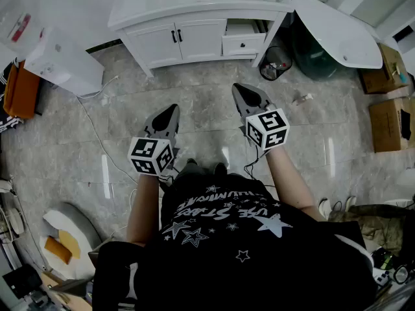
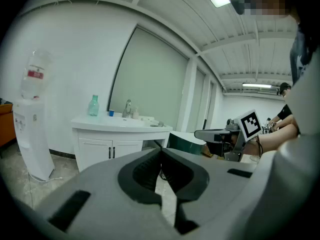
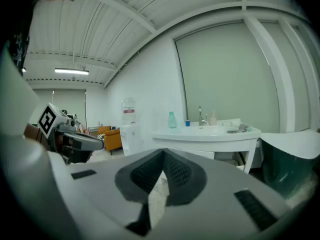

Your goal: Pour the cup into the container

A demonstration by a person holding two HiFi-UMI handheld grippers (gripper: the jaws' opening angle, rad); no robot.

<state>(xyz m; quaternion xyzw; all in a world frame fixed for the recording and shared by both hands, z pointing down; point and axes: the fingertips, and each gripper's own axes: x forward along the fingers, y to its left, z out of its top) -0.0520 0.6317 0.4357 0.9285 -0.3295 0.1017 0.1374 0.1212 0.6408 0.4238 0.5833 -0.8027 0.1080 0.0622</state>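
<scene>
left tool is sitting pressed together, tips meeting, nothing between the pads. right tool is doing the same: jaws pressed together, empty. in the head view both tools are hanging side by side over the grey marble-tile floor, apart from each other, the right one reaching a bit further forward, both tipping slightly downward and aiming toward the white two-door vanity cabinet with a sink top. that worktop is standing well ahead of the tools, neither touching it. small blue cup is sitting upright on the worktop, between the teal translucent bottle on its left and the chrome faucet on its right, near both. the cup is showing too small to tell what's in it, and which item is serving as the container isn't clear either. white water dispenser with an upturned clear jug is standing on the floor left of the vanity. white oval bathtub with a dark green inside is standing just right of the vanity, with a black waste bin sitting on the floor between them. brown cardboard boxes are lying along the right edge, orange chair at the far left. person in a black star-print shirt is holding both tools with bare forearms.
</scene>
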